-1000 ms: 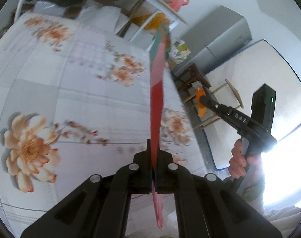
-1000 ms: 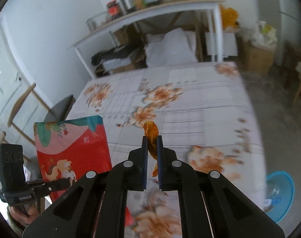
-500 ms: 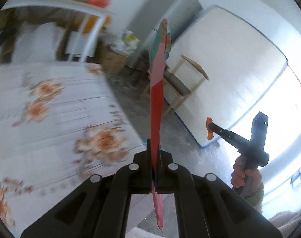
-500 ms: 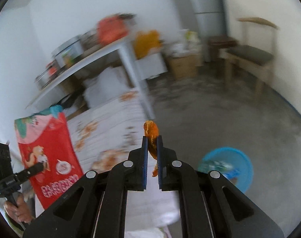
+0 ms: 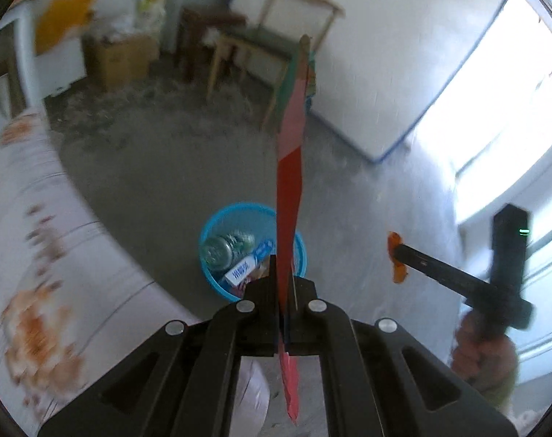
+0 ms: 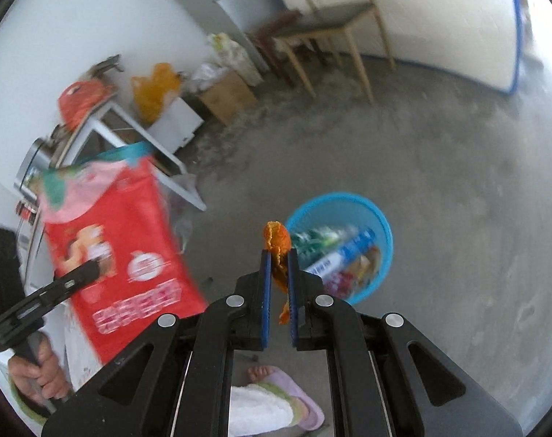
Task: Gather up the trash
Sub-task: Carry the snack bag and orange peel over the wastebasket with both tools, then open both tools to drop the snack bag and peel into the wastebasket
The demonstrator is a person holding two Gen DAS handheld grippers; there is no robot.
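Observation:
My left gripper is shut on a flat red snack bag, seen edge-on; its printed face shows in the right wrist view. My right gripper is shut on a piece of orange peel, which also shows in the left wrist view. A blue trash basket stands on the grey floor just beyond the left fingers, holding a plastic bottle and wrappers. In the right wrist view the basket lies just right of the fingertips.
A bed with a floral sheet is on the left. A wooden chair and cardboard box stand by the far wall, near a white table. A slippered foot is below the right gripper.
Both grippers swung away from the floral bed toward the floor. The blue basket has come into view close under both, and each gripper keeps its hold.

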